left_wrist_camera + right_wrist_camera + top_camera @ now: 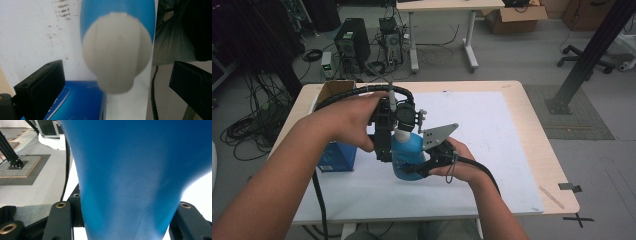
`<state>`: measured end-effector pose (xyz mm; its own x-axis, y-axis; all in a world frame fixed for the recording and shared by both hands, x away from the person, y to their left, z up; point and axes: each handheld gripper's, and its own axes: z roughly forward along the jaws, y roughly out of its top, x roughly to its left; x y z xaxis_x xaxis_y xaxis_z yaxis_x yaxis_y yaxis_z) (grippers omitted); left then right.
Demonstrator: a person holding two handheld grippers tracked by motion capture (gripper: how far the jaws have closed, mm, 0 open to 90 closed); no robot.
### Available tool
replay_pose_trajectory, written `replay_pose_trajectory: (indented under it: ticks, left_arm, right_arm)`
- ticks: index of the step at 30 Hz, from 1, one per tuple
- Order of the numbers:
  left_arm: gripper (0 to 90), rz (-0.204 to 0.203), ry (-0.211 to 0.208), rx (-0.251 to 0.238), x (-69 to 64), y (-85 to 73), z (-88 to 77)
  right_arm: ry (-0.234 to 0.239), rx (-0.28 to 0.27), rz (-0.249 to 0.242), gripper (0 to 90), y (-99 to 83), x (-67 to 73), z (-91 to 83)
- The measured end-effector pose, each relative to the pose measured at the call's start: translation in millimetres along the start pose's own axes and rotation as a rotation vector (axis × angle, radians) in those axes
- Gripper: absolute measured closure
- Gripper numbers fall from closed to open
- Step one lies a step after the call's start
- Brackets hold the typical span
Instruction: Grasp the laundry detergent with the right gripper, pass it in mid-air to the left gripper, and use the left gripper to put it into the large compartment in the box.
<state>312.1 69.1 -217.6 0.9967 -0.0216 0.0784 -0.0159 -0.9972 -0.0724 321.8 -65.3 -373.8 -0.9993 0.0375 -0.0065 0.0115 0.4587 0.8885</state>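
Right gripper is clamped on the body of a blue bottle, its jaws pressed against both sides of the narrow waist, as seen in the right gripper view. The bottle is held just above the white mat, roughly upright, with its pale cap at the top. Left gripper is brought in over that cap with its jaws spread wide; in the left gripper view one jaw stands to each side of the cap and neither is touching it.

Several things could go wrong from here, as a judgement. The cap is rounded and ribbed, so if the left jaws are closed off-centre they may slide off it rather than seat. The bottle body is smooth and tapers where it is gripped, so a twist applied at the cap could turn the whole bottle within the right jaws instead of loosening the cap. A hard squeeze on the soft-looking body might push liquid out once the cap is freed.

Relative to the left gripper, the cap lies straight ahead between the jaws, close in. A blue box rests on the mat just beyond and below the left gripper, beside the bottle.
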Motion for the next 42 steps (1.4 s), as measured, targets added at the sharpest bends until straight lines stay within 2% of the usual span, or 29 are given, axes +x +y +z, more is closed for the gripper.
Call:
replay_pose_trajectory:
  ticks: [21, 42]
  left_arm:
    - [0.9, 0.012, -0.013, -0.017, -0.2, 2.6, 10.5]
    - [7.6, 0.023, -0.021, -0.011, 0.3, 4.6, 16.5]
  right_arm:
    - [0.024, -0.015, -0.009, 44.3, 12.8, 3.2, 18.6]
    - [0.027, -0.020, -0.013, 44.3, 15.6, 4.8, 19.5]
